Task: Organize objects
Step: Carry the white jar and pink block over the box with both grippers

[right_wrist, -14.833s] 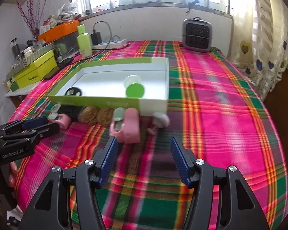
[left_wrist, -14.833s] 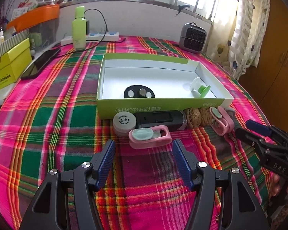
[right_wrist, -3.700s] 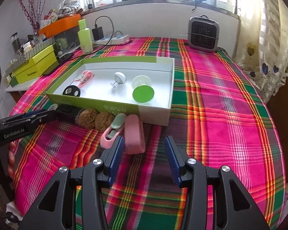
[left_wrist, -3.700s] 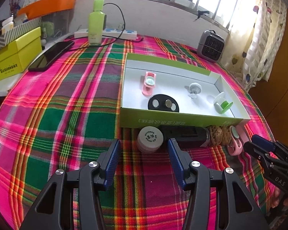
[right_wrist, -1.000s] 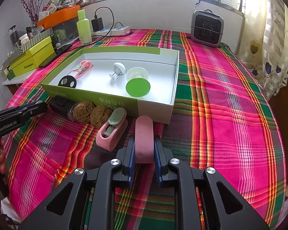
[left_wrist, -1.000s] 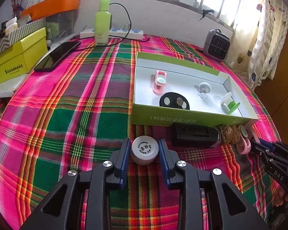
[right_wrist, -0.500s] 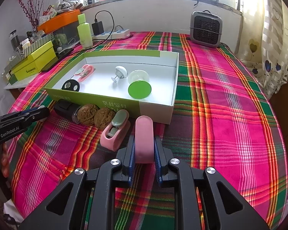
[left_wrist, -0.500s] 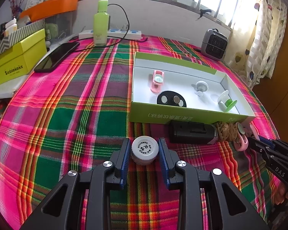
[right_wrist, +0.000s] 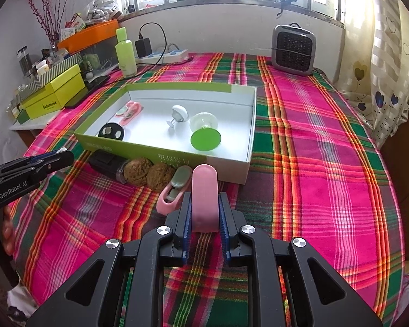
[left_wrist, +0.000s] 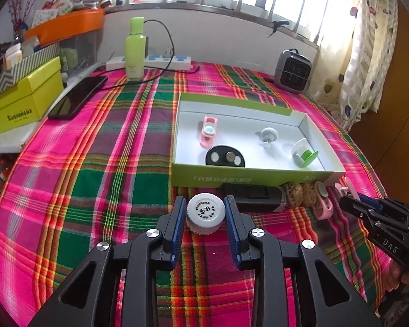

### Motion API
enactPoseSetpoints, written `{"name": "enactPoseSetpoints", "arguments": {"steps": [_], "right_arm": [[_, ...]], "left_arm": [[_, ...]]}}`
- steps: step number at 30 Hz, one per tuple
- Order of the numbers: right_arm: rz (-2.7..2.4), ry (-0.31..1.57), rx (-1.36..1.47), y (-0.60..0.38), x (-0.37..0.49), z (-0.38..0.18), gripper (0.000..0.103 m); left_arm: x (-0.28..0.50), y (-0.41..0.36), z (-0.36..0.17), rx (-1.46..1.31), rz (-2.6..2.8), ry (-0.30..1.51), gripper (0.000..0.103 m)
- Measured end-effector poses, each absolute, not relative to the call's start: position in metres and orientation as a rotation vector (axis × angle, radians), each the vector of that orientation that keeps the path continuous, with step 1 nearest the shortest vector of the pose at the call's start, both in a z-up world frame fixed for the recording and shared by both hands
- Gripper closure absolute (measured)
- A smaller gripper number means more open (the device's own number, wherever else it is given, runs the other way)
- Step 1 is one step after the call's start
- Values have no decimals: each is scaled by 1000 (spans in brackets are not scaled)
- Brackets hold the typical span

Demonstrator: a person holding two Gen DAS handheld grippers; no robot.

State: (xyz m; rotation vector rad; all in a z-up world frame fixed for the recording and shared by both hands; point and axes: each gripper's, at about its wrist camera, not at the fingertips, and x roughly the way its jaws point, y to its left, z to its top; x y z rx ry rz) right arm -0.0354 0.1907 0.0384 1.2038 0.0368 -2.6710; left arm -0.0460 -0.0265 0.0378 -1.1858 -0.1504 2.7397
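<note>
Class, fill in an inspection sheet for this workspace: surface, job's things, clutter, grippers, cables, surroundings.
Surface: plaid tablecloth, pink and green.
Job's things: open green box holds a pink clip, a black oval disc, a white knob and a green-based cup; a black device, two walnuts and another pink clip lie along its front wall.
Clutter: yellow box, phone, green bottle.
Grippers: left gripper shut on white round jar; right gripper shut on pink case.
Cables: power strip with black cord.
Surroundings: small heater, barred window, curtain.
</note>
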Motion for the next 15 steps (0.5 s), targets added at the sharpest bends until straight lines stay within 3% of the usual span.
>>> {"name": "enactPoseSetpoints", "arguments": {"steps": [15], "right_arm": [[-2690, 9, 1147, 191, -49, 58, 84]], "left_arm": [[-60, -8, 60, -1120, 2715, -128, 76]]}}
